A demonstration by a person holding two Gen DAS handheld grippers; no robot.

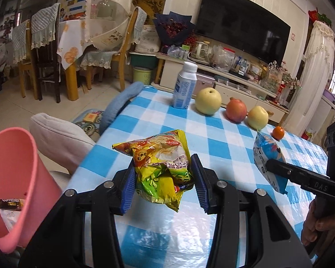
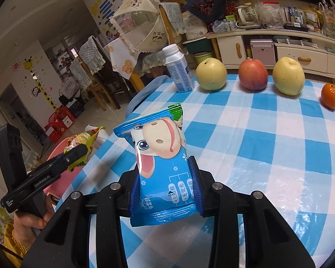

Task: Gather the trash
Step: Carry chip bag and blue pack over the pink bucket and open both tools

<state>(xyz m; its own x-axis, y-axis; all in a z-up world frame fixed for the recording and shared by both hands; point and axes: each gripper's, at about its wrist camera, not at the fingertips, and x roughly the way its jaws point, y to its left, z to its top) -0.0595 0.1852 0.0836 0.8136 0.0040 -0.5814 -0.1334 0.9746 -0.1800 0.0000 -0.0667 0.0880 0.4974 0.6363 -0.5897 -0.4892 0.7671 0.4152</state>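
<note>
Left gripper (image 1: 164,178) clamped on yellow snack bag (image 1: 160,163) – right gripper (image 2: 165,185) pinching blue cow wrapper (image 2: 162,163), both lifted

Left hand-held gripper (image 1: 164,183): black frame, ribbed blue pads, silver pivot screws. Right hand-held gripper (image 2: 165,187): same build. White lettering on sides. Yellow sleeve cuff (image 2: 15,241).

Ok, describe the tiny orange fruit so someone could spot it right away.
Start at the blue-checked table and its far edge, where a row of fruit stands. The small orange fruit ends that row on the right, far smaller than the others and bright orange.
</note>
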